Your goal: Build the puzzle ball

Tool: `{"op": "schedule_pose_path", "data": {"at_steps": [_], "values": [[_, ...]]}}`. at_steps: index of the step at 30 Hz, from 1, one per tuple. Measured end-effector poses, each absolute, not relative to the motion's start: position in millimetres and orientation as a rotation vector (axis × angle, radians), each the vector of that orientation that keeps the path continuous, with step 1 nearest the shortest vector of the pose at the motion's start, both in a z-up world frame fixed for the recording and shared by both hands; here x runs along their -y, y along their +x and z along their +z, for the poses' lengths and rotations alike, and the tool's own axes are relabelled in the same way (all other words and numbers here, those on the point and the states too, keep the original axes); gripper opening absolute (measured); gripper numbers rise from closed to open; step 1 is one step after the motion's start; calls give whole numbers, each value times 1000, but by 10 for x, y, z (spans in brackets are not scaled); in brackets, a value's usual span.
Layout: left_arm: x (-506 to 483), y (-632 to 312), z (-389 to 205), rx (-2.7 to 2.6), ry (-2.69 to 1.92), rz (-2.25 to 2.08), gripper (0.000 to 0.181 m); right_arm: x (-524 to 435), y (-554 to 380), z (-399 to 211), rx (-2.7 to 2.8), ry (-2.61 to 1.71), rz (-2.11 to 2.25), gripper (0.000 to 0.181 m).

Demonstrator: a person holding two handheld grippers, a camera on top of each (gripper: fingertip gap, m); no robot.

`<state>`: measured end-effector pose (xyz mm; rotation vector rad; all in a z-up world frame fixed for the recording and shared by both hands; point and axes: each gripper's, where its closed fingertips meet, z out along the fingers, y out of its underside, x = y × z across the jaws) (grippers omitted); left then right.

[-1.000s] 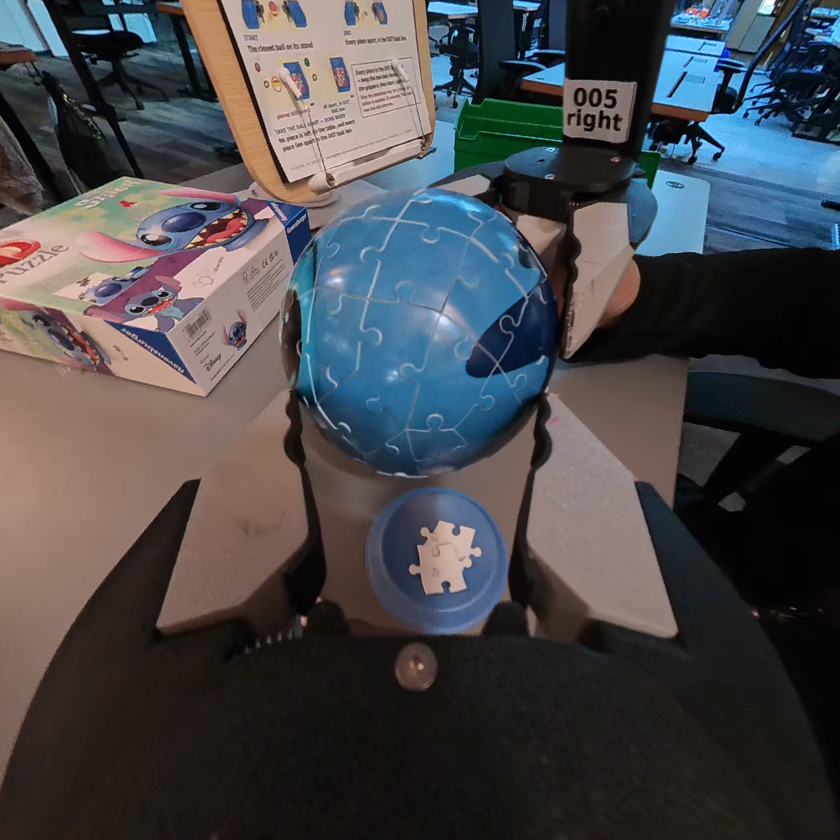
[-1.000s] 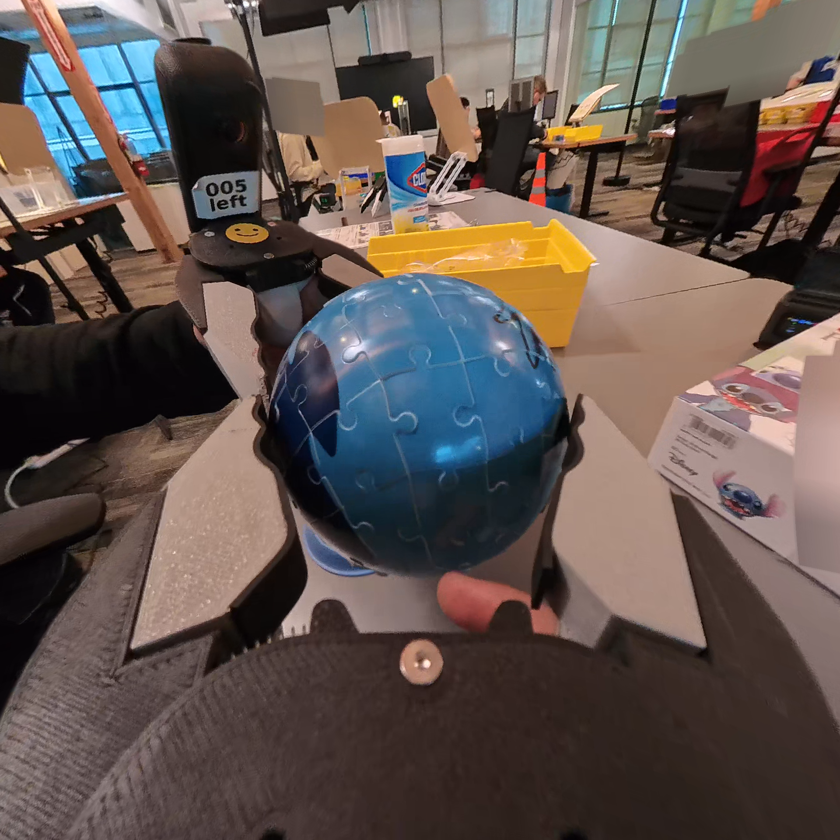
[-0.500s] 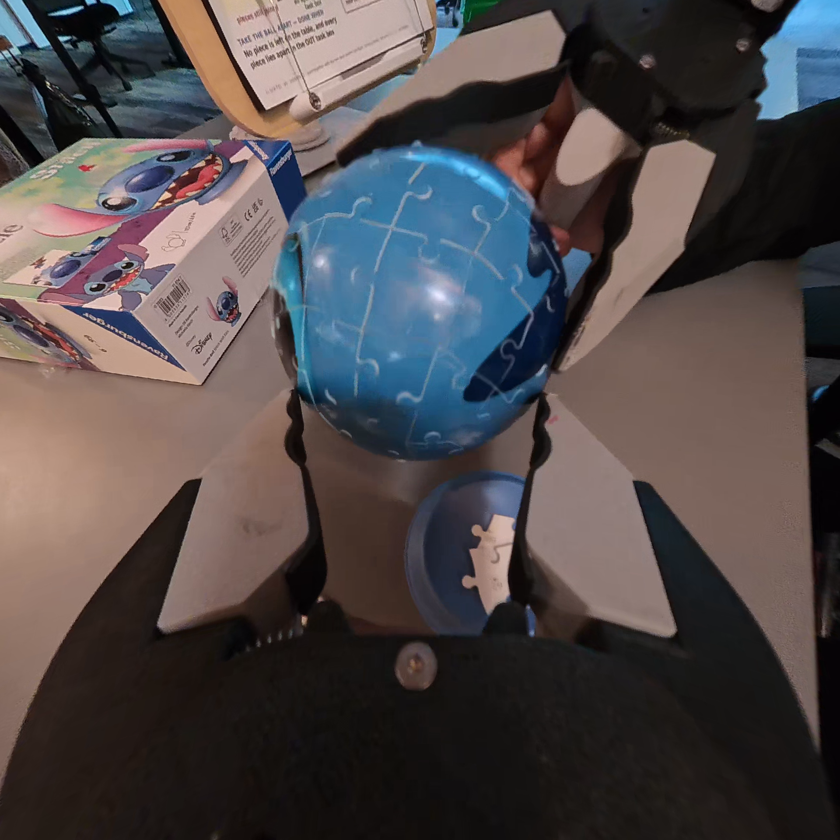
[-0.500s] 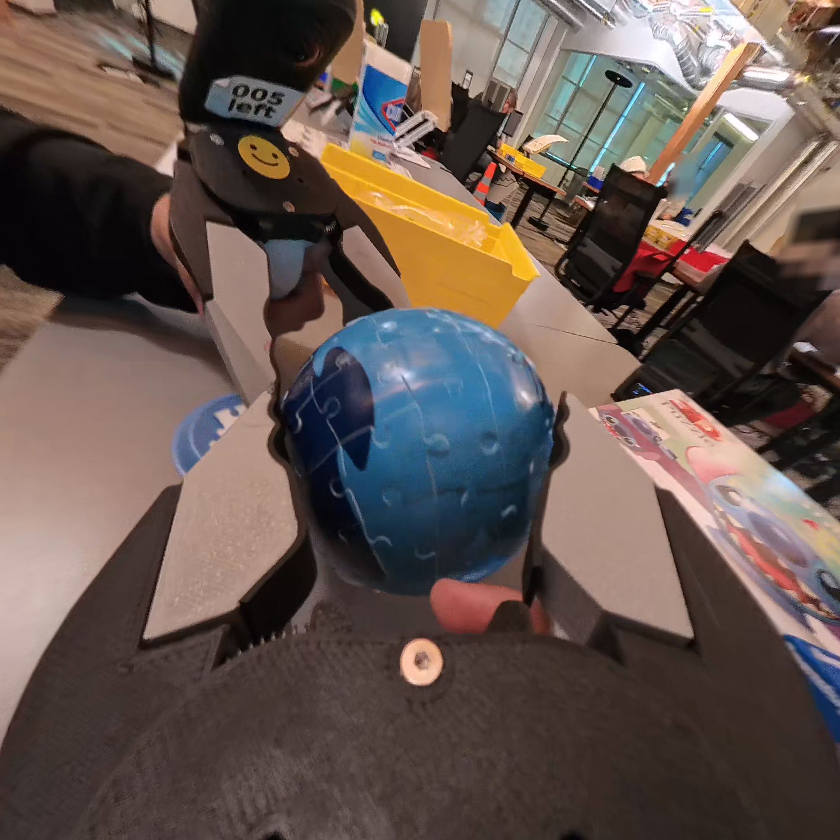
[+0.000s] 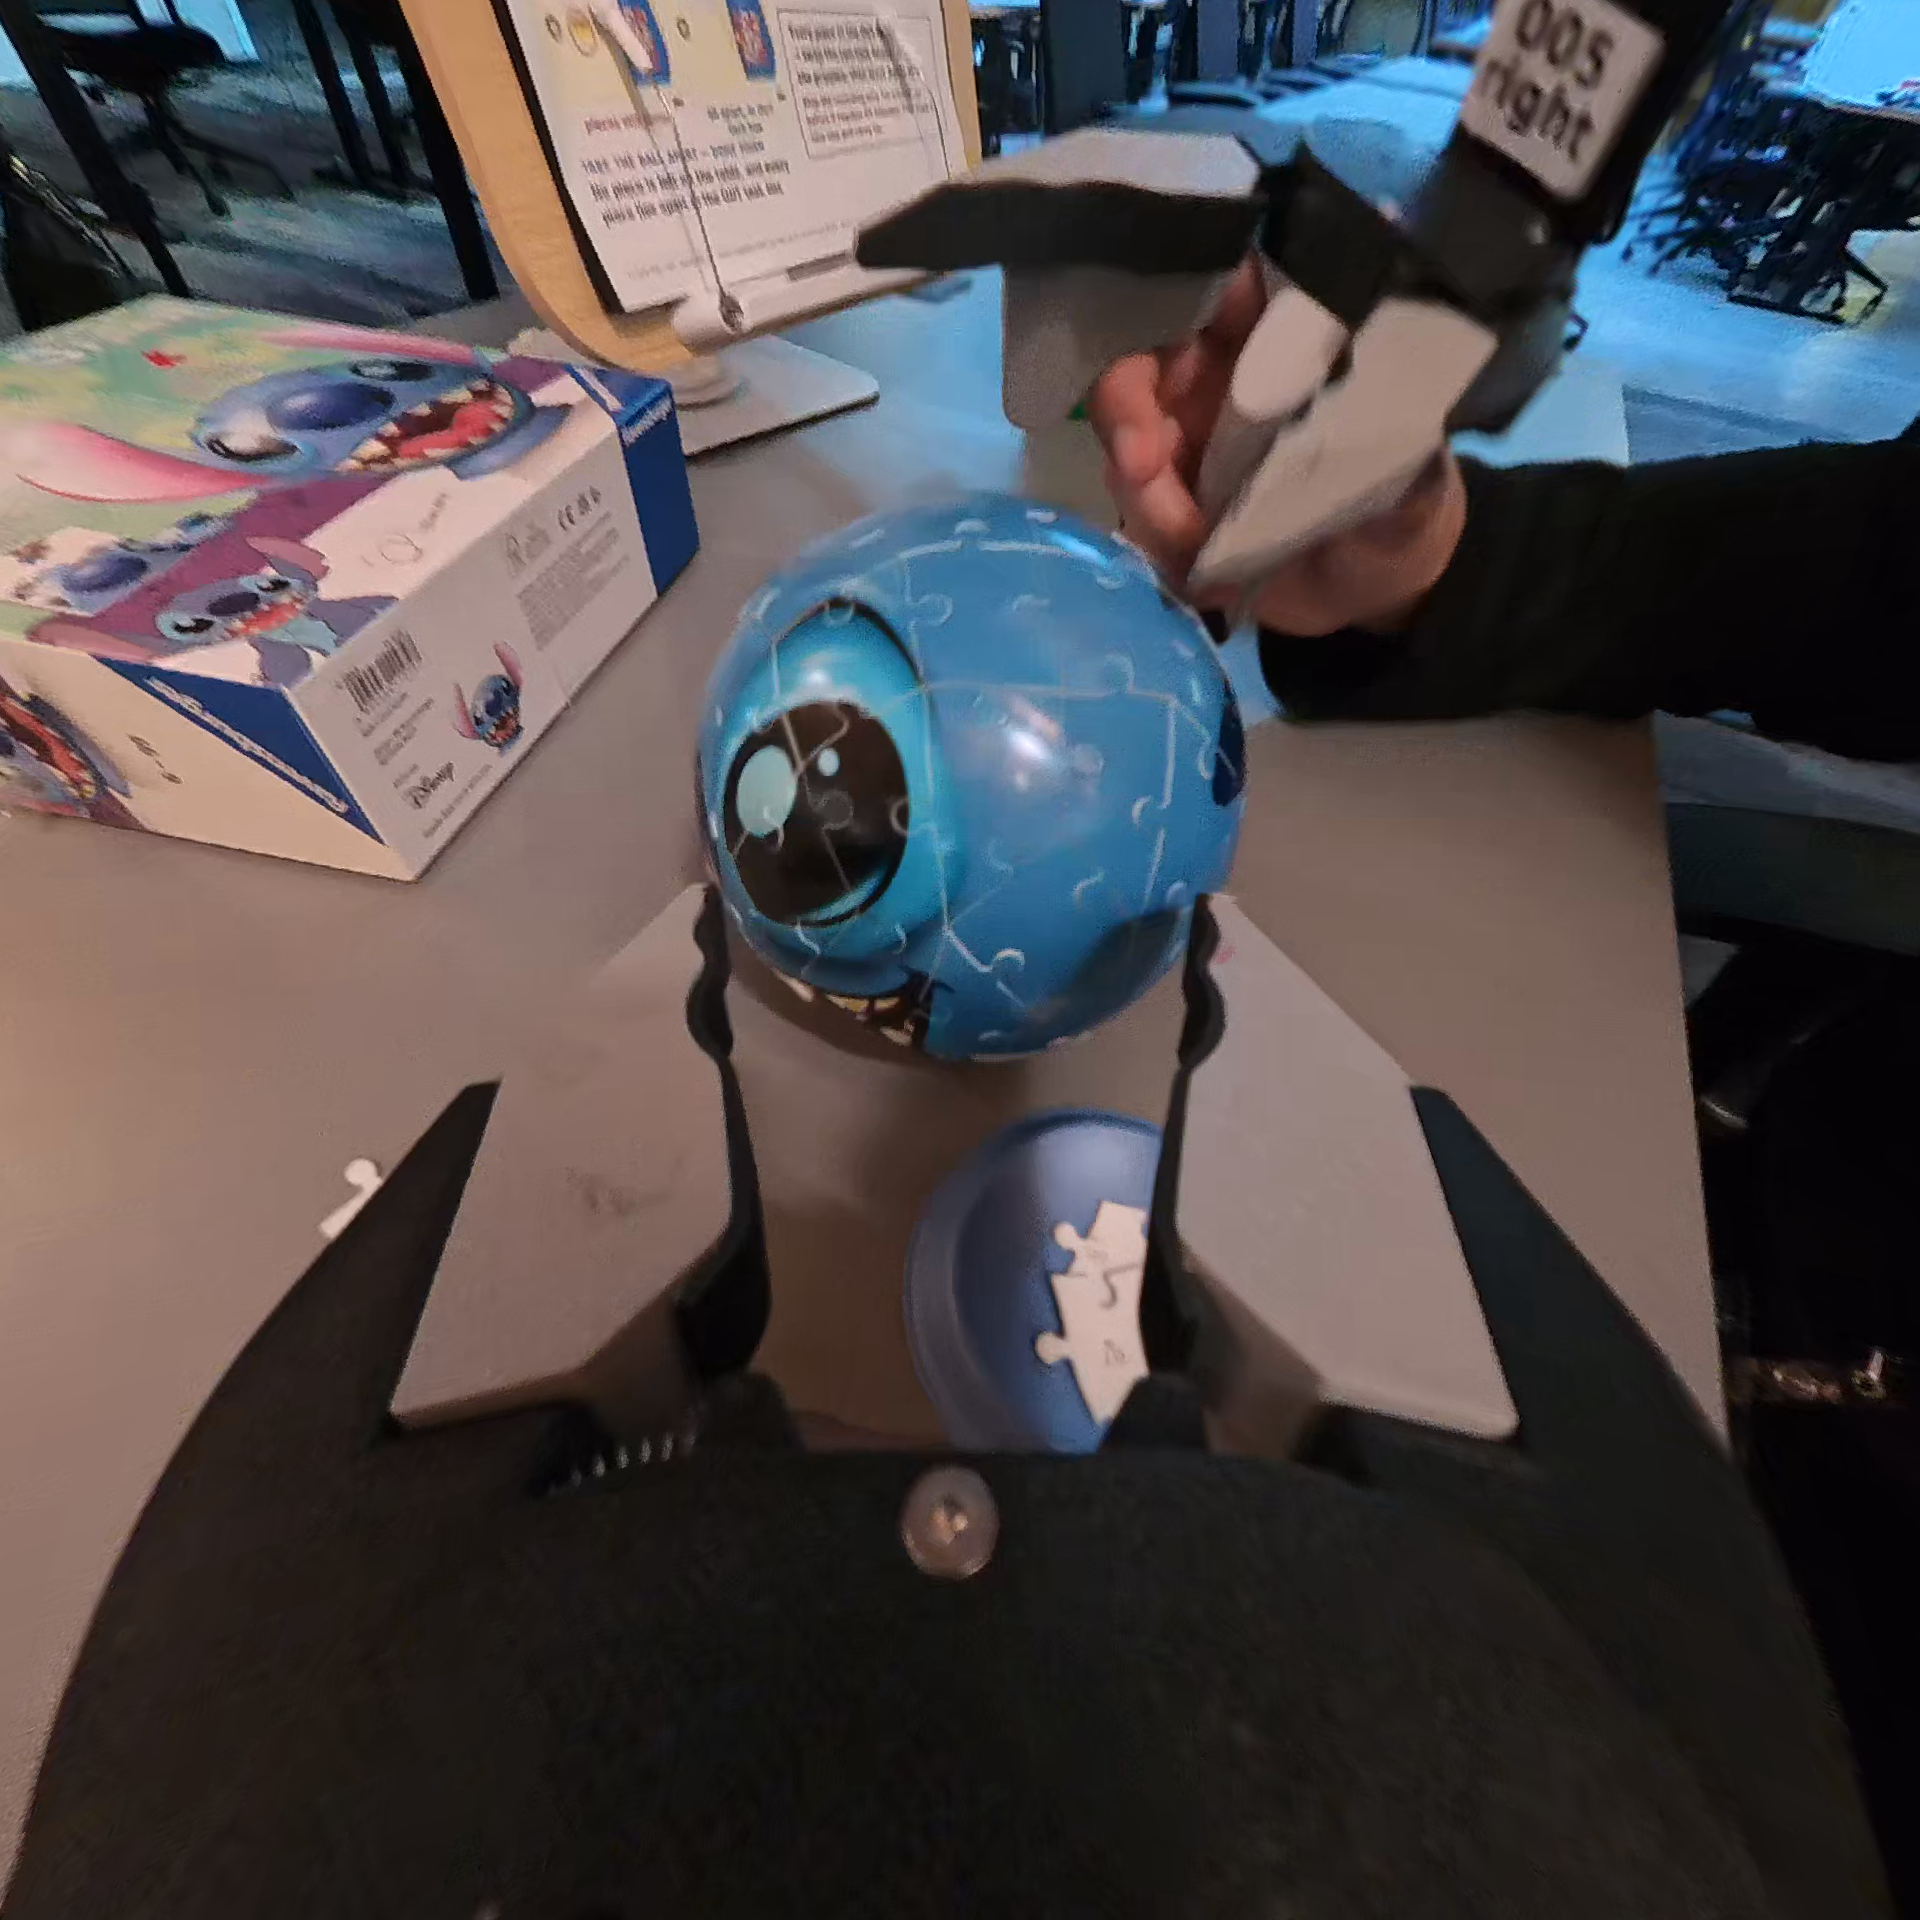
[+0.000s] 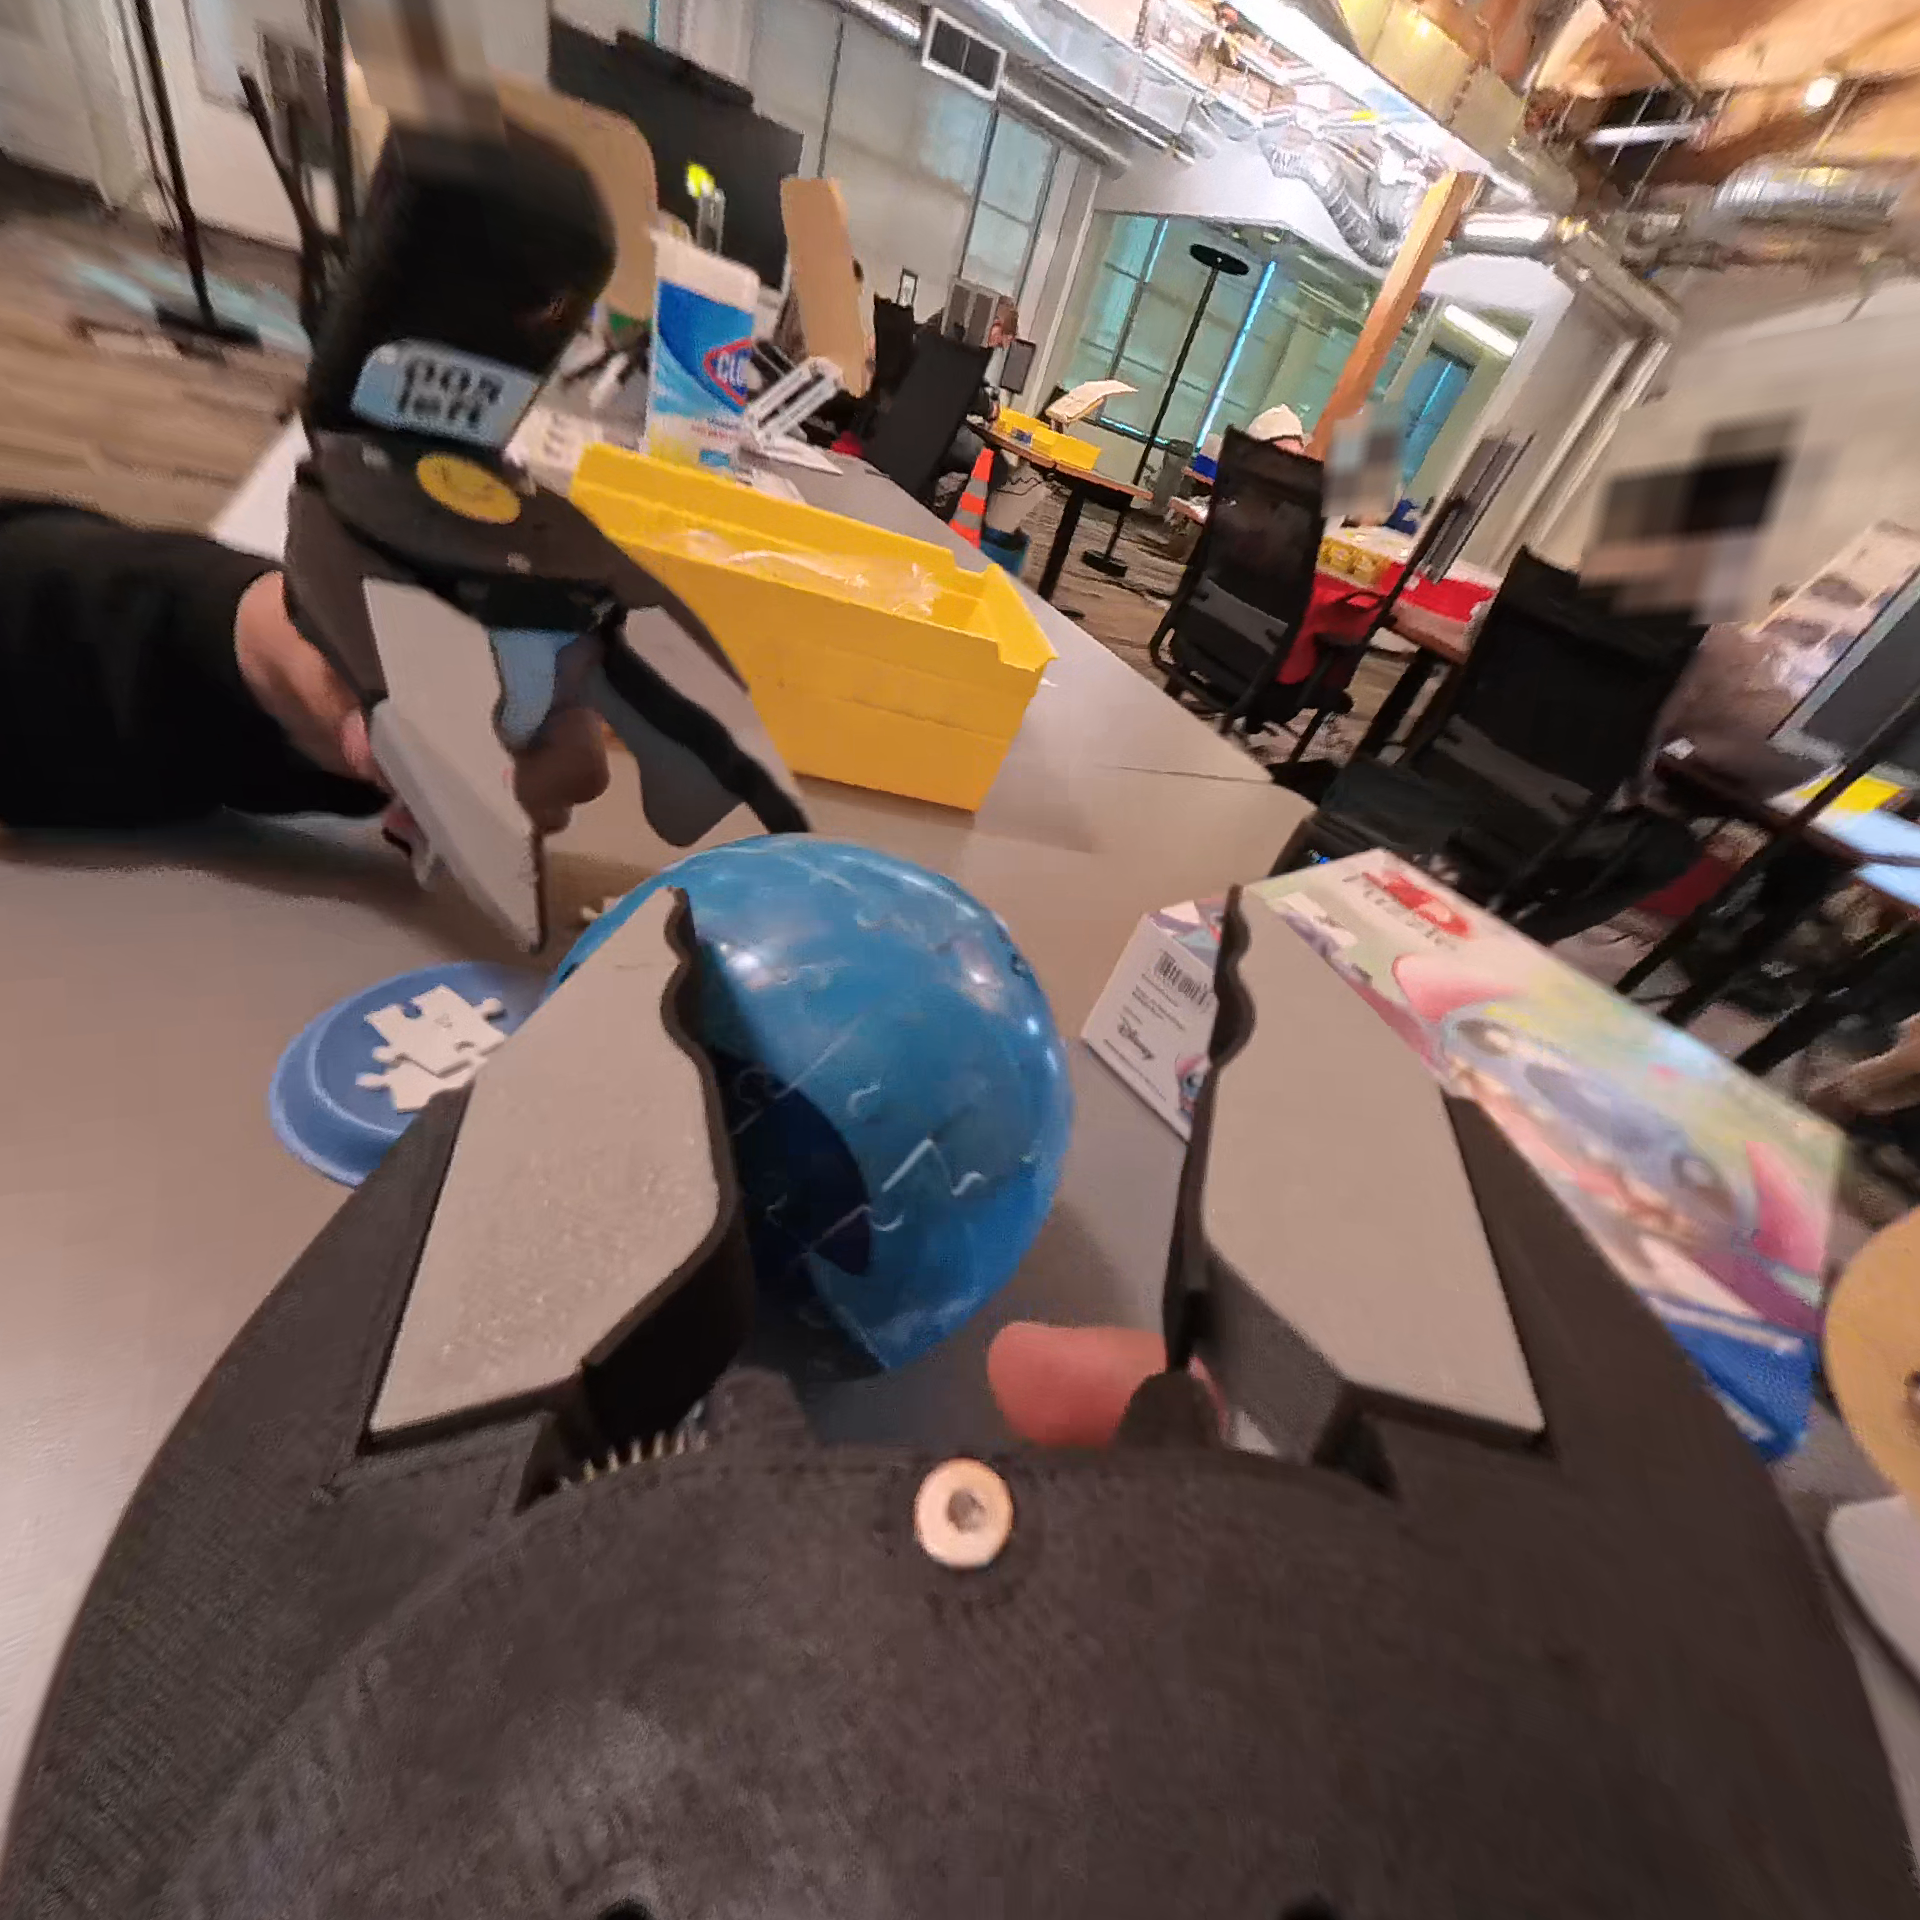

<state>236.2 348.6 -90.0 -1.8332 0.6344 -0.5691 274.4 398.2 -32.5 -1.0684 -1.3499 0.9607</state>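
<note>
So, stand [image 5: 977,1278]: the blue dish sat nearest the left wrist camera, right by the fingers' base, with a few white puzzle pieces [image 5: 1101,1309] lying face-down on it.
Stray piece [image 5: 348,1195]: one more white bit lay alone on the grey table [image 5: 208,1039], off to the left.
Left gripper [image 5: 951,925]: tongs were apart and gripping nothing, with the tips either side of the ball's near lower edge. Couldn't tell whether they actually touched it.
Puzzle ball [image 5: 971,774]: it was down on the bare table, not on its stand, with the big eye turned toward the left side. It looked mostly closed up. From the right wrist view I couldn't tell if a dark patch was print or a gap.
Right gripper [image 6: 954,914]: also spread apart. The ball sat between its fingers, closer to one, with a clear gap to the other. One tip was close to the ball's upper far side.
Puzzle box [image 5: 312,623]: lay near the ball on the left.
Instruction sheet [image 5: 707,156]: propped on a wooden holder behind the box.
Yellow bin [image 6: 831,644]: farther back on the next table.
Risk, rolling: nothing was clamping a round ball on a flat top, so any nudge from a fingertip could probably send it toward the table edge.
Risk, squeezing: closing hard on it might pop the seams apart.
Risk, stand: a low sweep by the left fingers could flick those loose pieces off.
</note>
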Motion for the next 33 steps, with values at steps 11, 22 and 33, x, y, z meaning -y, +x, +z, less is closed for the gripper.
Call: {"op": "schedule_pose_path", "data": {"at_steps": [11, 22, 33], "values": [[-3383, 2551, -1047, -444, -2107, -919, 95, -3848, 3043, -913, 1408, -1885, 1647, 120], [-3301, 2615, -1106, -597, -2086, -623, 84, -3683, 2973, -980, 1597, -1588, 1232, 115], [-2999, 2754, -940, -568, -1997, -758, 77, -3383, 3187, -799, 1660, -1205, 967, 100]]}}
